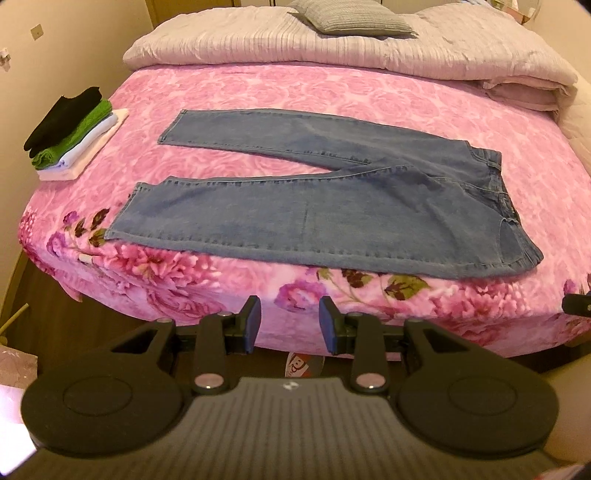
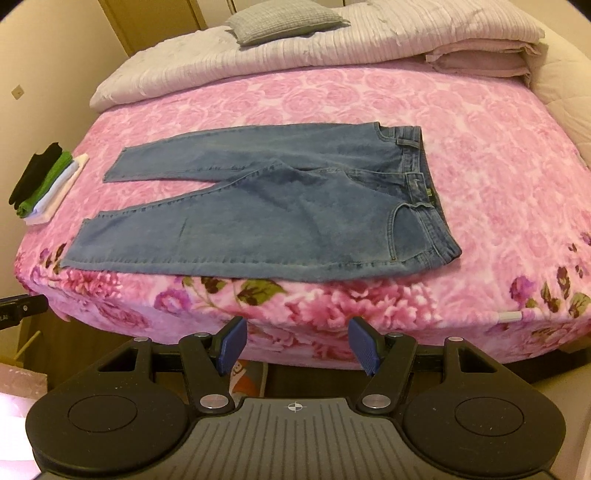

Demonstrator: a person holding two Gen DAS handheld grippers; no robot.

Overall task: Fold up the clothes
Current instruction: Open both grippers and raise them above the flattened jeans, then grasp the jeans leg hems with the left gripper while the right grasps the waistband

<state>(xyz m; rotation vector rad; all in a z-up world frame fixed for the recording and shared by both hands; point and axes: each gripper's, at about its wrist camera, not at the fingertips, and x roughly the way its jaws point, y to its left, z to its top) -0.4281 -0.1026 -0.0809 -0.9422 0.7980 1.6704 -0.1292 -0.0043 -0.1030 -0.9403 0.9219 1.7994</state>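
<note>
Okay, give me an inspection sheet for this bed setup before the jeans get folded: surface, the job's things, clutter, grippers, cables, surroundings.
Surface: bed with a pink floral blanket, flat, mostly bare around the clothes.
Job's things: jeans spread flat, legs apart and pointing left, waistband to the right, near leg along the bed's front edge; a stack of folded clothes at the left edge, black on top, then green, then white.
Clutter: grey pillow on a rolled-back quilt at the far end.
Grippers: left gripper open, empty, short of the bed; right gripper open, empty, short of the bed.
Cables: nothing seen.
Surroundings: cream wall on the left; something red and white under the bed, unclear.
</note>
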